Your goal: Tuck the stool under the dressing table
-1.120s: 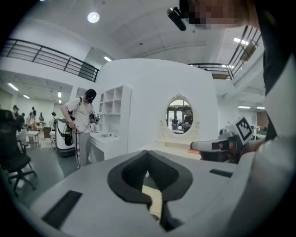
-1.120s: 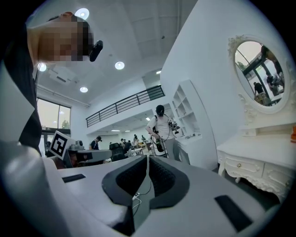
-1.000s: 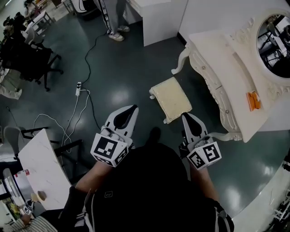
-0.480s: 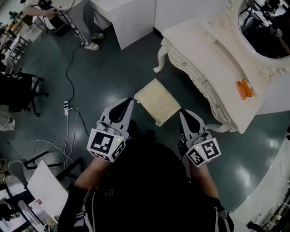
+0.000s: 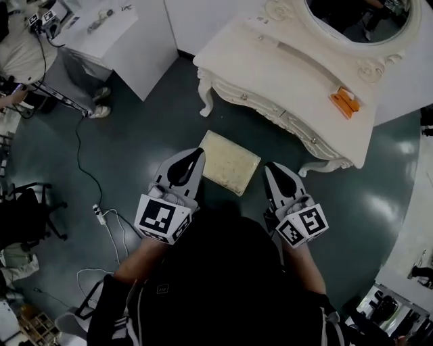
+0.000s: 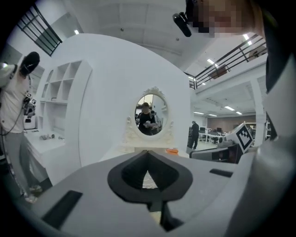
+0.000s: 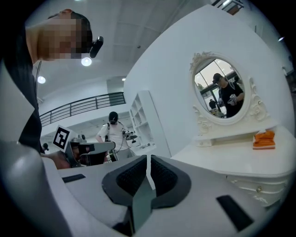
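The stool [image 5: 230,162], with a square cream cushion, stands on the dark floor just in front of the white ornate dressing table [image 5: 270,71]. Its oval mirror [image 5: 352,17] is at the top of the head view. My left gripper [image 5: 194,157] is shut and empty, its tip by the stool's left near corner. My right gripper [image 5: 272,171] is also shut and empty, just right of the stool. In the left gripper view the shut gripper [image 6: 148,172] points at the mirror [image 6: 151,115]. In the right gripper view the shut gripper [image 7: 149,173] faces the tabletop [image 7: 236,159].
An orange object [image 5: 346,101] lies on the table's right end. A white desk [image 5: 111,34] stands at the back left, a person's shoe [image 5: 101,111] beside it. A cable with a power strip [image 5: 101,215] and a black chair [image 5: 30,216] are on the left.
The view has swung round, so the dressing table and stool now lie straight ahead. Both grippers moved with it and now flank the stool's near side. Both stayed shut.
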`<state>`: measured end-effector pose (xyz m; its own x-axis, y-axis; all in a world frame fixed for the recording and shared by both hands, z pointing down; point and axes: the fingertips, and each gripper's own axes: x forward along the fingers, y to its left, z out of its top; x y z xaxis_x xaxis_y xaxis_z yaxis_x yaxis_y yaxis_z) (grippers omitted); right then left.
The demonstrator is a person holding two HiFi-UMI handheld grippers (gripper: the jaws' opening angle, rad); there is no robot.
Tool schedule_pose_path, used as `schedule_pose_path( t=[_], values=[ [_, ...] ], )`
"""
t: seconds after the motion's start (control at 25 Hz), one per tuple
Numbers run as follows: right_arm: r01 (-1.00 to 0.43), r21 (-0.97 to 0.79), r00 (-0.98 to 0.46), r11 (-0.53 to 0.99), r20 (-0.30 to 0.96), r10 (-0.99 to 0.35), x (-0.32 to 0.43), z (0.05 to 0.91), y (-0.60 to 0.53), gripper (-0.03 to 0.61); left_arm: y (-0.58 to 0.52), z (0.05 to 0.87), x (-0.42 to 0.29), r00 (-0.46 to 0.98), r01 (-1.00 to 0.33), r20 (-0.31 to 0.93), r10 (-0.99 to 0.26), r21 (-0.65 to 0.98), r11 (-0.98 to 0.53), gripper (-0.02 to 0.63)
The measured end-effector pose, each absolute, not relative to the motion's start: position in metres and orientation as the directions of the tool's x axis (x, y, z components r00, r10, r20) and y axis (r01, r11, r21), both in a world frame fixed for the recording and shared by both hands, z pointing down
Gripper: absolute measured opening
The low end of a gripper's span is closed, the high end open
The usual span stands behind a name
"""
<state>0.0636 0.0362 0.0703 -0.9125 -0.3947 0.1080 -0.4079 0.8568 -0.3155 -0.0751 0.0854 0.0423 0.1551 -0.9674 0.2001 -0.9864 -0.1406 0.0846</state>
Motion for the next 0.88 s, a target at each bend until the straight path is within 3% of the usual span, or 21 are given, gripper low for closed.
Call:
schedule_pose_path(
  t=[0.4,0.88],
  values=[
    [-0.622,-0.309,-0.781,0.719,0.173,-0.6,-0.016,0.073,0.023,0.021,0.052,0.071,-0.165,0.387,-0.922,0.264,-0.884,0.139,-0.362,0.005],
    [-0.681,-0.332,-0.732,0.653,0.285,-0.619,-0.027,0.13,0.006,0.021,0.021,0.136,-0.162,0.504,-0.864,0.364,-0.783,0.206,-0.459,0.006]
  ],
)
